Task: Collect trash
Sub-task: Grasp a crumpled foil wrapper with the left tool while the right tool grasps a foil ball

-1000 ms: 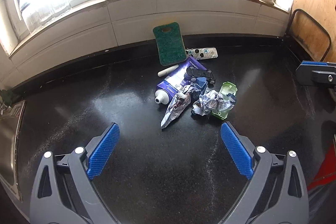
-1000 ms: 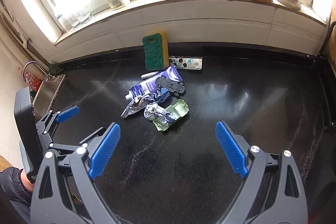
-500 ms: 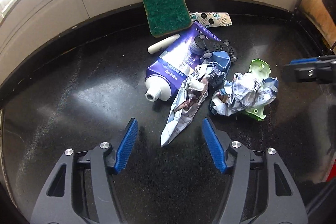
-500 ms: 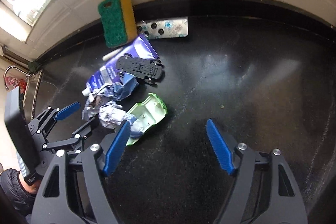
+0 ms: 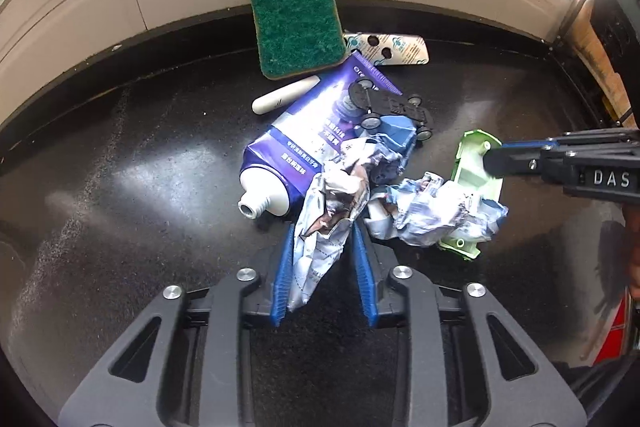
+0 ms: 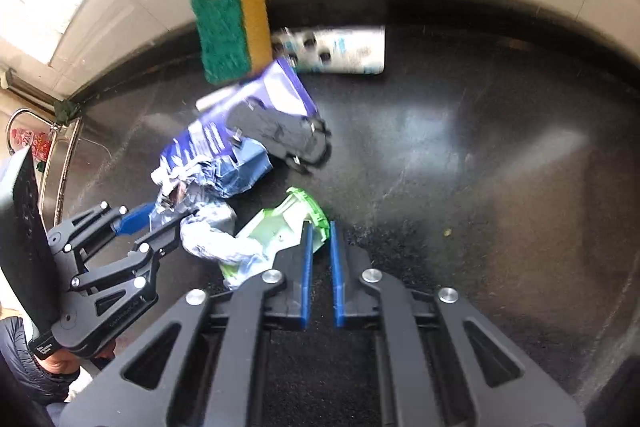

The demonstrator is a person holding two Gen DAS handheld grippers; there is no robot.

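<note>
A pile of trash lies on the black counter (image 5: 120, 187). In the left wrist view my left gripper (image 5: 322, 227) has a crumpled silver wrapper (image 5: 328, 211) between its blue pads; the jaws are closing and both tips touch it. Beside it lie a second crumpled wrapper (image 5: 432, 211), a purple toothpaste tube (image 5: 304, 147) and a black toy car chassis (image 5: 392, 107). My right gripper (image 6: 320, 227) is shut on the edge of the green plastic car shell (image 6: 280, 223). The same grip shows from the side at the right gripper (image 5: 490, 163) in the left wrist view.
A green and yellow sponge (image 5: 296, 15) leans on the white tiled wall behind the pile. A blister pack (image 5: 392, 49) and a small white stick (image 5: 286, 95) lie below it. A steel sink (image 6: 64, 163) sits at the far left. Bare counter stretches to the right (image 6: 480, 167).
Both grippers came down onto the pile and closed from wide open. The left one now straddles the silver wrapper; the right one has pinched the green shell's edge.
</note>
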